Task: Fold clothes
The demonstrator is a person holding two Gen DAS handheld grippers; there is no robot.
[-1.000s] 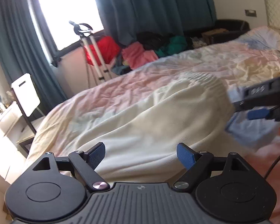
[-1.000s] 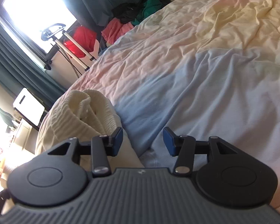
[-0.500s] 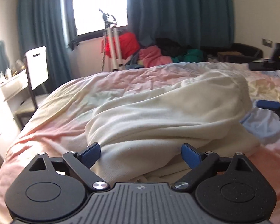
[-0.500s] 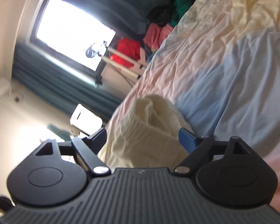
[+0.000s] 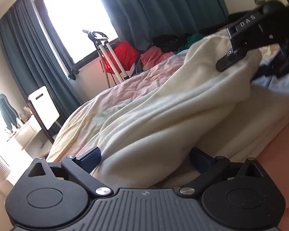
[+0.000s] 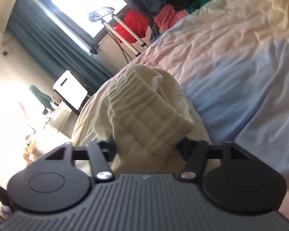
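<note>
We see a cream garment lying bunched on the bed, whose cover runs from pink through yellow to pale blue. Our left gripper sits low at the near edge of the cloth, its fingers spread wide with a thick fold of the fabric bulging between them; the blue pads stand on either side of that fold, and we cannot tell whether they press it.

Our right gripper has its fingers on either side of the ribbed band of the same garment (the elastic edge, gathered in ridges), and the band fills the gap from one finger to the other. From the left view the right gripper shows at the upper right, with the cloth raised up to it.

Beyond the bed, a white-legged stand rises before the bright window, teal curtains hang on both sides, and red, pink and green clothes are piled near the wall. A white chair stands beside the bed.
</note>
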